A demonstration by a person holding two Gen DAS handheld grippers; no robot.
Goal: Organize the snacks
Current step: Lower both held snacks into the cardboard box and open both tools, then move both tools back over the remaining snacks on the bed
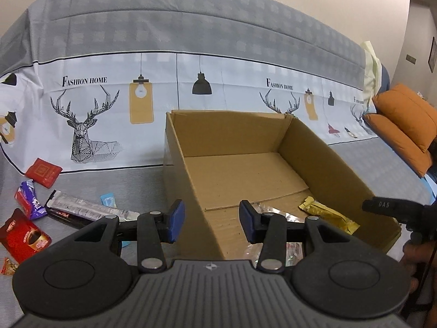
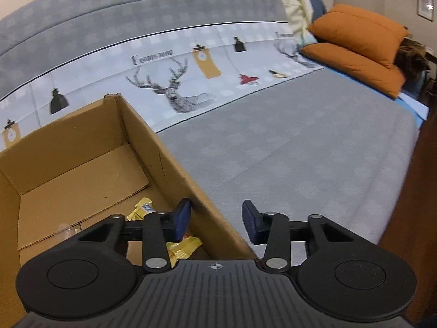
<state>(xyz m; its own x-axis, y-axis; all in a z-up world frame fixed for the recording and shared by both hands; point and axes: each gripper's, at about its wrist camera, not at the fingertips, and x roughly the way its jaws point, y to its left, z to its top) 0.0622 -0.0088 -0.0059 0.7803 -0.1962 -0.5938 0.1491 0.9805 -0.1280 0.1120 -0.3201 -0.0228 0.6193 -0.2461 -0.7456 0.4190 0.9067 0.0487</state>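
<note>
Left claw tilted down, jaws spread, empty, astride left wall of box. Left of it on bed: silver packet, red sachets, purple wrapper. Right claw tilted down, jaws parted, nothing between, astride right wall of box. Yellow packet inside box, under its left finger. Orange pillows far ahead right.

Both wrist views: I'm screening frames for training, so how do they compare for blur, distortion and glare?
Left wrist view: sharp, the print on the bedspread readable; fisheye bows the bed edge; mild sheen on the silver wrapper. Right wrist view: softer, the same print smeared, the cardboard box edge slightly blurred; equally curved; no strong glare. Lighting is even in both.
</note>
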